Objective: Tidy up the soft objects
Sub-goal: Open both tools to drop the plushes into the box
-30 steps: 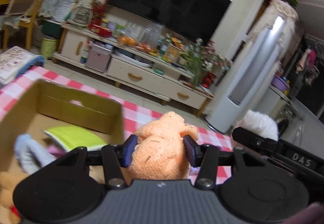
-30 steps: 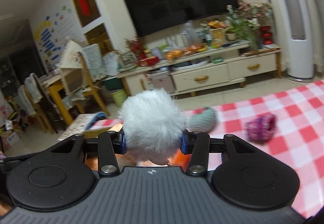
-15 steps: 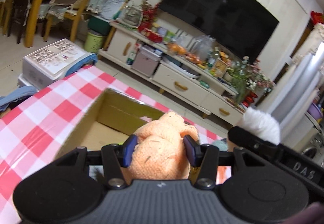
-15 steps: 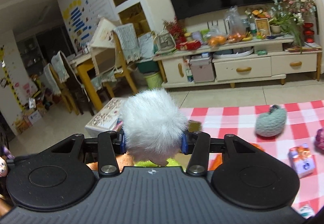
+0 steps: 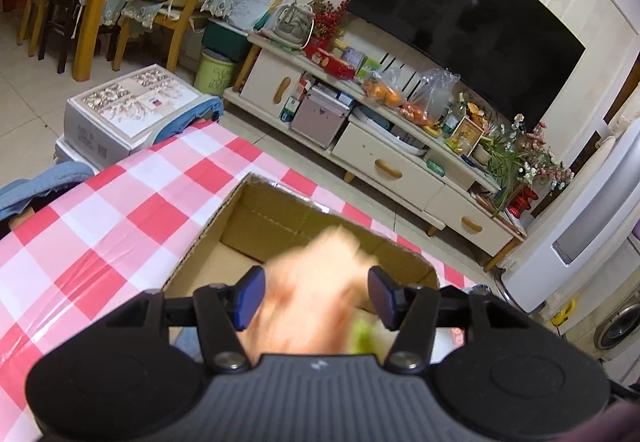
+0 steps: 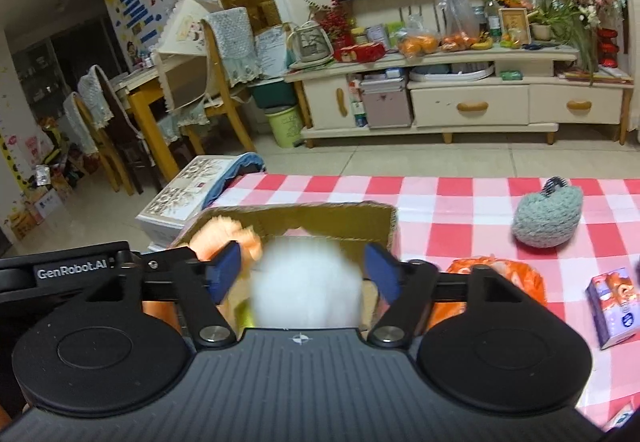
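Observation:
An open cardboard box [image 5: 256,218] stands on the red-checked table; it also shows in the right wrist view [image 6: 320,212]. My left gripper [image 5: 316,298] is open above the box, and the orange plush toy [image 5: 308,306] is blurred between its spread fingers, free of the pads. My right gripper [image 6: 302,276] is open too, and the white fluffy ball [image 6: 308,282] is blurred between its fingers over the box. The orange plush [image 6: 224,232] shows left of the right gripper.
On the table right of the box are a grey knitted pouch [image 6: 548,218], an orange soft item [image 6: 500,278] and a tissue pack [image 6: 612,306]. A TV cabinet [image 5: 400,166] stands beyond the table's far edge. A white carton [image 5: 128,114] sits on the floor.
Both grippers have opened over the box. The orange plush and the white ball, held half a second ago, are now loose and blurred, dropping toward the box.

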The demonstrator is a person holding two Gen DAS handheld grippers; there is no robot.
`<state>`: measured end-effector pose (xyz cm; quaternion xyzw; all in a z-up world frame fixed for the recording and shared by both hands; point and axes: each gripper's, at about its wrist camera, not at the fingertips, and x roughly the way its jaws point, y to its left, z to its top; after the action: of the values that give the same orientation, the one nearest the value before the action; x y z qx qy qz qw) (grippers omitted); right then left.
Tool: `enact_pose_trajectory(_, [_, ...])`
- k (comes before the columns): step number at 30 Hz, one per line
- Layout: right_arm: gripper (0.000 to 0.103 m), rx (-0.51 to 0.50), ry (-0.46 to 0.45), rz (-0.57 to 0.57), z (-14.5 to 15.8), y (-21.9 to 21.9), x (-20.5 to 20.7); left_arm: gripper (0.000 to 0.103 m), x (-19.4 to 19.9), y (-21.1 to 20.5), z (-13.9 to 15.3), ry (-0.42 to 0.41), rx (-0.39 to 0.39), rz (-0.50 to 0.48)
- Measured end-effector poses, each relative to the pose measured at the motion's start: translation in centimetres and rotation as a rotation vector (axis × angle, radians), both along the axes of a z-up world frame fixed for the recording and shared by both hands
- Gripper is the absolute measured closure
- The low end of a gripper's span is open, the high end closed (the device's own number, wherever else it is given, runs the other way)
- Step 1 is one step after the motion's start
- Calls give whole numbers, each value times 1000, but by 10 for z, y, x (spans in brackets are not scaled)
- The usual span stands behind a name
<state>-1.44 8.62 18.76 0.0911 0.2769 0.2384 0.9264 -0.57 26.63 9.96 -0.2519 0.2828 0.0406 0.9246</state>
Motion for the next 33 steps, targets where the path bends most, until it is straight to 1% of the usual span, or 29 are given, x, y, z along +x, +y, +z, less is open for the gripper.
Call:
enact_pose_trajectory(2, [6, -1, -17, -17, 3, -2, -4, 25, -3, -3, 5, -18, 32, 8])
enact_pose_trajectory(5, [3, -4, -50, -46, 8, -8, -11, 19, -8, -10, 13, -49, 80, 11])
enact_pose_trajectory(6, [3, -8, -64, -57, 11, -11, -16, 17, -9, -11, 15, -57, 87, 8])
enact_pose_trajectory(8, [2, -9, -88, -81, 17, -17, -26, 8, -12, -15, 19, -74, 88, 5])
enact_pose_trajectory(9, [2, -7, -96, -94, 19, -20, -30, 6, -14, -16, 20, -82, 87, 2])
enact_pose_trajectory(12, [1, -5, -119, -150, 22, -33, -43, 4, -17, -25, 24, -97, 105, -12])
enact_pose_trajectory(14, [0, -3, -132, -183, 23, -42, -52, 1, -19, -31, 25, -103, 110, -21])
enact_pose_trajectory(21, [0, -14, -182, -286, 22, -72, -81, 1, -27, -54, 30, -147, 132, -69])
enact_pose_trajectory(26, [0, -34, -177, -334, 21, -92, -90, 1, -29, -67, 30, -162, 140, -102])
enact_pose_trajectory(33, [0, -66, -185, -382, 18, -107, -104, 1, -36, -89, 30, -183, 149, -143])
